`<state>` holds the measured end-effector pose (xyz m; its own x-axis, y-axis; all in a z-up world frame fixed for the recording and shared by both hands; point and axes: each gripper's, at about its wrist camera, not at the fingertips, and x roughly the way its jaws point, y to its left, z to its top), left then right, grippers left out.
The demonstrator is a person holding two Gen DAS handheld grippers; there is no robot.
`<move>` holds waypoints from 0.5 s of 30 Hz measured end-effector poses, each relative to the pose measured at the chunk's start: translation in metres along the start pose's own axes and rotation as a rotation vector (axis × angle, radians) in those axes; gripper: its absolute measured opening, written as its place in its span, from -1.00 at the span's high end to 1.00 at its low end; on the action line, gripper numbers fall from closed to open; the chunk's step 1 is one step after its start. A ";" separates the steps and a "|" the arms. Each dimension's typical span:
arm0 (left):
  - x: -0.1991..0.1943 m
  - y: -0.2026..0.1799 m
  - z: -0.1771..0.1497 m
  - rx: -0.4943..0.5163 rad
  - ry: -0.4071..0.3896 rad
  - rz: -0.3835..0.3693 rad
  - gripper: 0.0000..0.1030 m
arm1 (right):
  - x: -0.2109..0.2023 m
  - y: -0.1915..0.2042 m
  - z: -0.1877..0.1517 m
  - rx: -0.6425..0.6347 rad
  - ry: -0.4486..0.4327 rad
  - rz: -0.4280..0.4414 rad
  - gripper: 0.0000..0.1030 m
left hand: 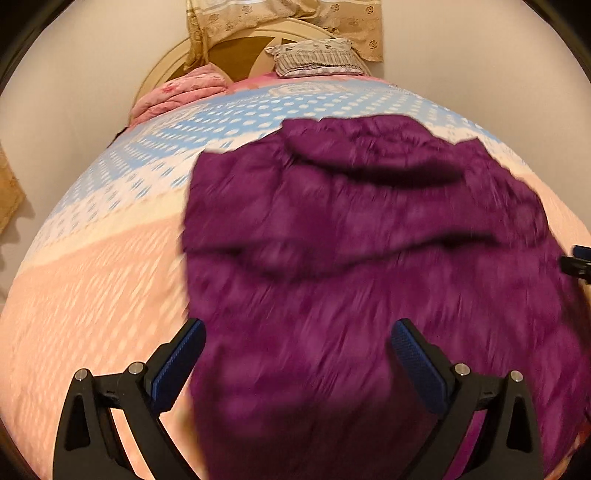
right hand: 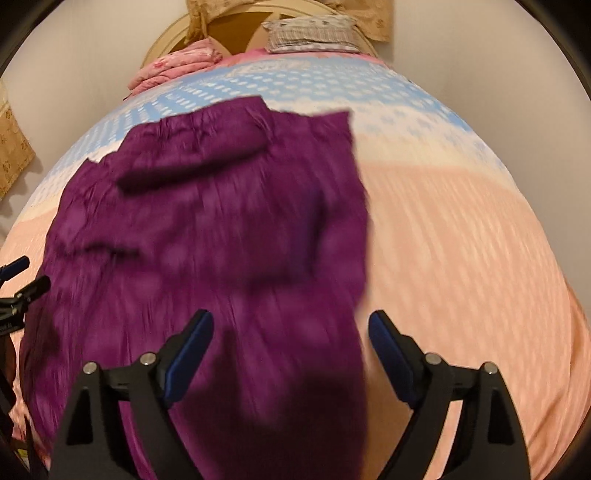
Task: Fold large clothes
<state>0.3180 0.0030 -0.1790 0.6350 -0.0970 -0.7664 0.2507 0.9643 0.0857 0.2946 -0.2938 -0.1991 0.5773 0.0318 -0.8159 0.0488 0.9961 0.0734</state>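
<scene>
From my place at the controls I see a large purple garment of soft crinkled cloth (left hand: 369, 240) that lies spread on the bed, over a bedsheet with peach and light blue bands and white dots (left hand: 92, 277). The garment covers the middle of the bed and reaches to the near edge. Some layers are folded over on it: one thick fold runs across its far part, another across its middle.

The left gripper (left hand: 297, 332) stands wide open above the near left part of the garment. Its blue pads hold nothing; the left pad is over the garment's left edge, beside the bare peach sheet, and the right pad is over the cloth. The right gripper (right hand: 290, 325) is also wide open and empty. Its left pad is over the purple cloth and its right pad is over the bare sheet, so the right edge of the garment passes between the jaws (whether the tips touch the cloth, I cannot tell, the pictures are blurred).

At the far end of the bed I see a round cream headboard (left hand: 166, 62), a folded pink blanket (left hand: 177, 92) on the left and a grey patterned pillow (left hand: 317, 57) near the middle. A beige flowered curtain (left hand: 280, 22) hangs on the wall behind.
</scene>
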 end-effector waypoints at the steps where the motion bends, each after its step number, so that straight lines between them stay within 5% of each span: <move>1: -0.008 0.005 -0.013 -0.001 -0.002 0.016 -0.96 | -0.006 -0.006 -0.013 0.015 -0.001 -0.007 -0.71; 7: -0.038 0.025 -0.061 -0.068 -0.006 0.008 -0.96 | -0.033 -0.019 -0.079 0.096 -0.022 -0.017 -0.74; 15: -0.053 0.025 -0.117 -0.110 0.008 -0.040 -0.95 | -0.050 -0.001 -0.121 0.077 -0.050 -0.008 -0.74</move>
<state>0.2050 0.0612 -0.2103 0.6203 -0.1345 -0.7728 0.1935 0.9810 -0.0153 0.1671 -0.2869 -0.2281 0.6164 0.0178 -0.7872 0.1152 0.9870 0.1125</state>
